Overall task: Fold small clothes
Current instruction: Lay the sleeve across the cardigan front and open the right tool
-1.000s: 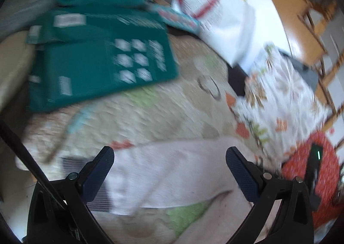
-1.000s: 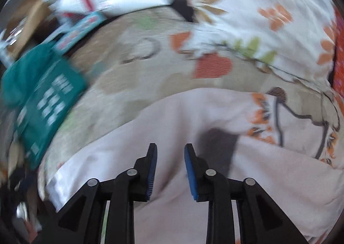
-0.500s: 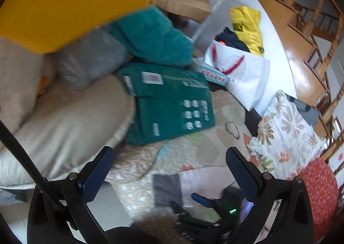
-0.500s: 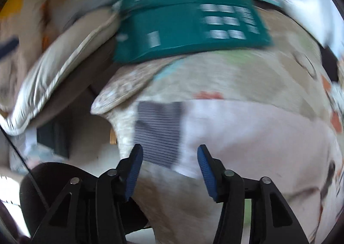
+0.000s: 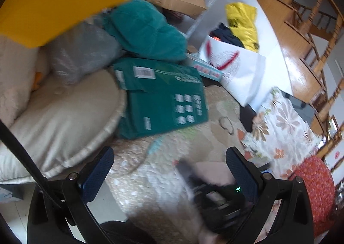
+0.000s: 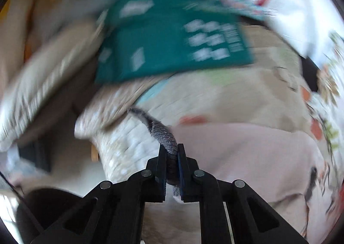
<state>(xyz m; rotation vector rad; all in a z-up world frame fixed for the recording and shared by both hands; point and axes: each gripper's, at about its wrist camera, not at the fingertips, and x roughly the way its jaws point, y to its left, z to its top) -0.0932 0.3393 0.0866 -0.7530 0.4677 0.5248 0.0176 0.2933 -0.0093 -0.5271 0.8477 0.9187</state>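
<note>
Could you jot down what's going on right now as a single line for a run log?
stage: grasp | right gripper: just closed on grey striped cuff of pink garment | left gripper: open, empty | surface: patterned quilt

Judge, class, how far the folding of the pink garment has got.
Barely begun. Done: the right gripper has just closed on the grey ribbed cuff. In hand: that cuff, lifted. Left: the pink garment lies spread on the quilt, unfolded; the left gripper is open, empty.

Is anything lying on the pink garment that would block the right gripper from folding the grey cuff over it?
Nothing visible. The right gripper is shut on the grey cuff, and the pink garment beside it lies bare on the quilt. The green box sits farther back, clear of it.
</note>
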